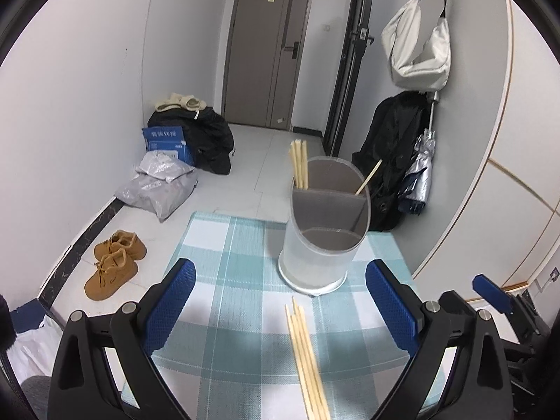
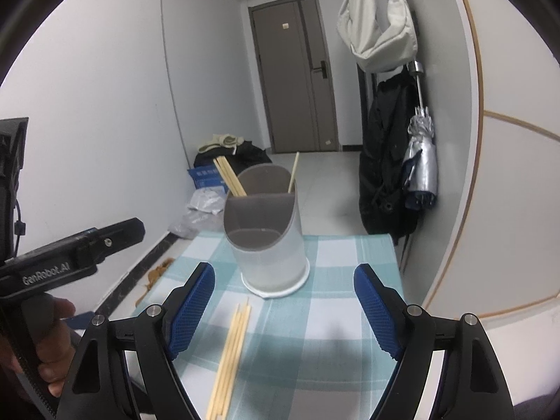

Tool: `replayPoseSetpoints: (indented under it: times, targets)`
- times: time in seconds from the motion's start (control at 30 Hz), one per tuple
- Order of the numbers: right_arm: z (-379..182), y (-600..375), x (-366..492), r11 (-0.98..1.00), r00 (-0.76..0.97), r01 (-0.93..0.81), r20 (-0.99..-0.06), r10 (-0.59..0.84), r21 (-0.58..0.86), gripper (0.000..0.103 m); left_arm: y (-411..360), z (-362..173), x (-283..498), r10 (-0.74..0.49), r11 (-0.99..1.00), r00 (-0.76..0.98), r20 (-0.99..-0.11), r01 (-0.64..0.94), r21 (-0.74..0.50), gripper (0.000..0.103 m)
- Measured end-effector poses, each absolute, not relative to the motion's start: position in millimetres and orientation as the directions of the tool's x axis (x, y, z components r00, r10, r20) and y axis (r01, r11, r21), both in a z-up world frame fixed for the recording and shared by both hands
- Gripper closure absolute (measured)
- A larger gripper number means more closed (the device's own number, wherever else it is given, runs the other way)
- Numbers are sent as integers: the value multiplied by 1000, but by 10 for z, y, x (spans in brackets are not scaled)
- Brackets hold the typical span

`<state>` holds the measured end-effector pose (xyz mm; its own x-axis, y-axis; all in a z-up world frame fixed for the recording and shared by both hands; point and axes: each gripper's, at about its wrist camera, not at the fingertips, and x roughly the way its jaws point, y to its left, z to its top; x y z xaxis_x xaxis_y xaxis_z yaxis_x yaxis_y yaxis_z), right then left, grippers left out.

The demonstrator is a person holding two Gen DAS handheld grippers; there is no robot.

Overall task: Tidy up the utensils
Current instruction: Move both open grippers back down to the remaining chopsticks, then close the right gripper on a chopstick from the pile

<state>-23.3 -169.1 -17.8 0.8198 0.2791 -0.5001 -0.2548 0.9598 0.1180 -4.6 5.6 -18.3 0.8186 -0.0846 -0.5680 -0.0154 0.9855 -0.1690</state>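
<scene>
Both jaws wide open, empty; loose chopsticks (image 1: 308, 360) lie lengthwise toward the holder (image 1: 323, 231), lower centre, between left gripper (image 1: 280, 301) fingers; right gripper (image 2: 284, 309) has them lower left.

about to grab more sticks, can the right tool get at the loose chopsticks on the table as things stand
Probably yes. The right tool is open, and the loose chopsticks lie flat on the checked cloth just below and slightly left of its gap. The holder stands further back, and nothing lies between.
</scene>
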Motion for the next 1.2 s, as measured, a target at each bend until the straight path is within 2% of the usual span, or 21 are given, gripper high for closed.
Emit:
replayPoseSetpoints:
  times: [0.57, 0.73, 0.8, 0.87, 0.97, 1.03, 1.07, 1.2]
  targets:
    - [-874, -1371, 149, 933, 629, -338, -708, 321, 123, 21, 414, -764, 231, -74, 982, 706, -704, -73, -177, 8]
    - [-1061, -1248, 334, 918, 543, -372, -770, 335, 137, 24, 563, -760, 275, -50, 984, 724, -688, -83, -158, 8]
    - [-1144, -1185, 395, 916, 515, -380, -793, 327, 131, 33, 590, -791, 314, -49, 982, 718, -694, -91, -164, 8]
    - [-1240, -1107, 472, 914, 485, -387, -815, 317, 125, 37, 632, -835, 357, -56, 977, 708, -704, -105, -184, 8]
    - [-1343, -1018, 556, 913, 455, -389, -836, 308, 125, 53, 664, -868, 416, -80, 968, 695, -715, -117, -221, 8]
    - [-1396, -975, 610, 915, 436, -384, -849, 298, 123, 57, 667, -862, 428, -50, 972, 701, -712, -128, -195, 8]
    - [-1421, -956, 637, 915, 424, -383, -856, 297, 128, 63, 665, -861, 442, -47, 972, 700, -713, -131, -193, 8]
    - [-1498, -890, 693, 916, 406, -382, -868, 286, 123, 68, 687, -861, 461, -34, 971, 700, -713, -145, -189, 8]
